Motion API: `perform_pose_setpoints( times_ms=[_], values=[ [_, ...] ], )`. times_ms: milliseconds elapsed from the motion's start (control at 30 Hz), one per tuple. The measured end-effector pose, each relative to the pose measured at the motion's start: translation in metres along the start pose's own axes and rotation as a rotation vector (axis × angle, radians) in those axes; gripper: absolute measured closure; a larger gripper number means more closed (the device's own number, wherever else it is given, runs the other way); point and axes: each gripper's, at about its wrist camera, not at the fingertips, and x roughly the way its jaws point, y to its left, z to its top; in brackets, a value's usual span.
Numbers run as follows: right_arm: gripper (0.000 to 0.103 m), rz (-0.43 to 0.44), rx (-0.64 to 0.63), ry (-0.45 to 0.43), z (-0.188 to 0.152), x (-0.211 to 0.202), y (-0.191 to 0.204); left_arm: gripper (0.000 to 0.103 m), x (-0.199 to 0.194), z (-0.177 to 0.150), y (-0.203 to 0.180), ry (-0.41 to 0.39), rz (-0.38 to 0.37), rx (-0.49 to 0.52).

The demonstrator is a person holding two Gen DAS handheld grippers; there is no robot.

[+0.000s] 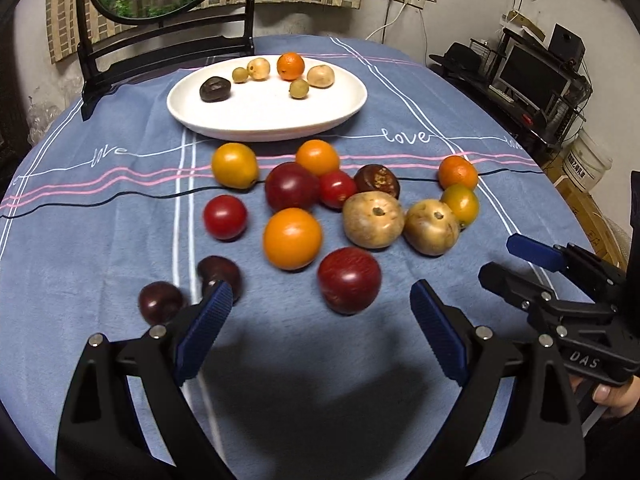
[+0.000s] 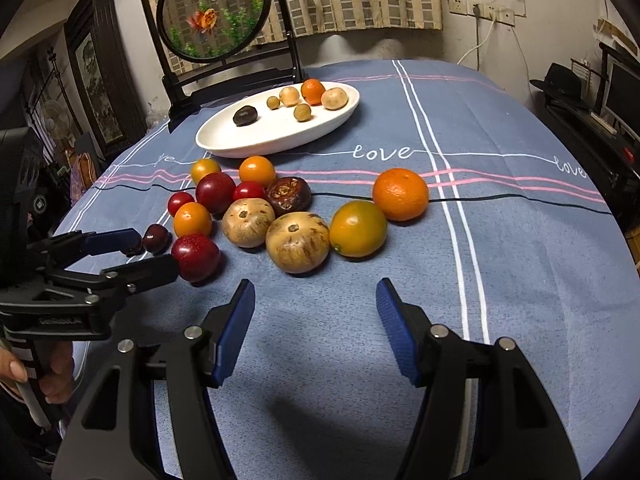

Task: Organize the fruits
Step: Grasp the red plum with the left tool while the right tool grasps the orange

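Fruit [image 1: 292, 238] loose mid-table, awaiting sorting; plate [image 1: 224, 116] at far edge part-filled. Left gripper [image 1: 320, 312] and right gripper [image 2: 316, 312]: jaws apart, empty, poised near fruit.

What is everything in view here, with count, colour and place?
Plate: one, white, far middle of the cloth.
Fruit on plate: six; one dark, one orange, two tan, two small greenish.
Orange fruit: five, orange to yellow, on the cloth before the plate.
Red fruit: two, bright red, among the loose fruit.
Dark red fruit: four, two large and two small, nearest side.
Tan fruit: two, side by side, right of middle.
Brown fruit: one, wrinkled, behind the tan ones.
Cloth: one, blue, striped, reading "love".
Fish screen: one, round, black stand, behind the plate.
Left gripper: open, empty, by the small dark red fruit.
Right gripper: open, empty, before the tan fruit.
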Motion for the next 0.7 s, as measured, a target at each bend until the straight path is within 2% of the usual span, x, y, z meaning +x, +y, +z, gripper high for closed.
perform_pose_setpoints(
  times_ms=[233,300,400,433,500,567,700],
  values=[
    [0.039,-0.001,0.010,-0.013,-0.002,-0.005,-0.008,0.012,0.013,0.004,-0.013,-0.002,0.021,0.012],
    [0.039,0.001,0.014,-0.015,-0.002,-0.005,-0.009,0.016,0.019,0.004,-0.016,0.003,0.031,0.025],
    [0.039,0.002,0.023,-0.011,-0.002,-0.005,-0.011,0.038,0.032,0.003,-0.017,0.056,0.026,0.023],
    [0.039,0.003,0.027,-0.010,-0.002,-0.004,-0.012,0.049,0.038,0.003,-0.016,0.079,0.029,0.016],
    [0.039,0.003,0.033,-0.009,-0.002,-0.004,-0.013,0.054,0.037,0.003,-0.017,0.060,0.037,0.023],
    [0.039,0.004,0.036,-0.008,-0.002,-0.004,-0.013,0.063,0.036,0.003,-0.017,0.053,0.021,0.034],
    [0.039,-0.002,0.032,-0.009,-0.001,-0.005,-0.013,0.063,0.031,-0.001,-0.017,0.054,0.009,0.045]
  ],
)
